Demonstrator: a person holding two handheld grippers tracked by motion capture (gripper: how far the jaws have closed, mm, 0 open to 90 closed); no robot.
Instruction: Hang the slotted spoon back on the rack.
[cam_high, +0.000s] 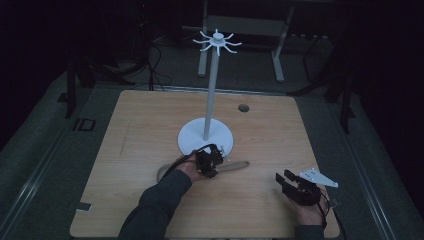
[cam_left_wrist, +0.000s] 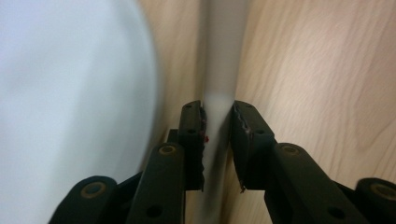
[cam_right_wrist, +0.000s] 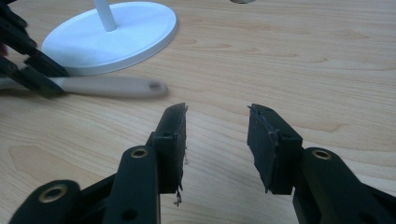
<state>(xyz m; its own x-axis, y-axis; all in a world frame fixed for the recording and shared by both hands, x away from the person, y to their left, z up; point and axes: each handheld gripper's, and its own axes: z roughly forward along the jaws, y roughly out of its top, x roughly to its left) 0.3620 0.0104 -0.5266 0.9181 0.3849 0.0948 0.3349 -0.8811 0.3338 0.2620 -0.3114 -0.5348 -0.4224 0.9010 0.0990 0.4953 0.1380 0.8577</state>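
A beige-handled utensil (cam_high: 236, 166) lies on the wooden table (cam_high: 150, 130), just in front of the round base of a white hook stand (cam_high: 206, 136). My left gripper (cam_high: 212, 161) is shut on its handle (cam_left_wrist: 219, 70), whose jaws press it from both sides, with the white base (cam_left_wrist: 70, 93) close beside it. The utensil's grey head (cam_high: 162, 173) pokes out beside the left hand. My right gripper (cam_high: 284, 179) hovers open near the front right of the table with nothing between its fingertips (cam_right_wrist: 217, 112). From there the handle (cam_right_wrist: 112, 86) and the left gripper (cam_right_wrist: 28, 65) show ahead.
The stand's pole rises to a ring of white hooks (cam_high: 217, 41). A small cable hole (cam_high: 243, 107) sits in the table at the back right. Dark floor, cables and a desk frame (cam_high: 240, 35) lie beyond the table.
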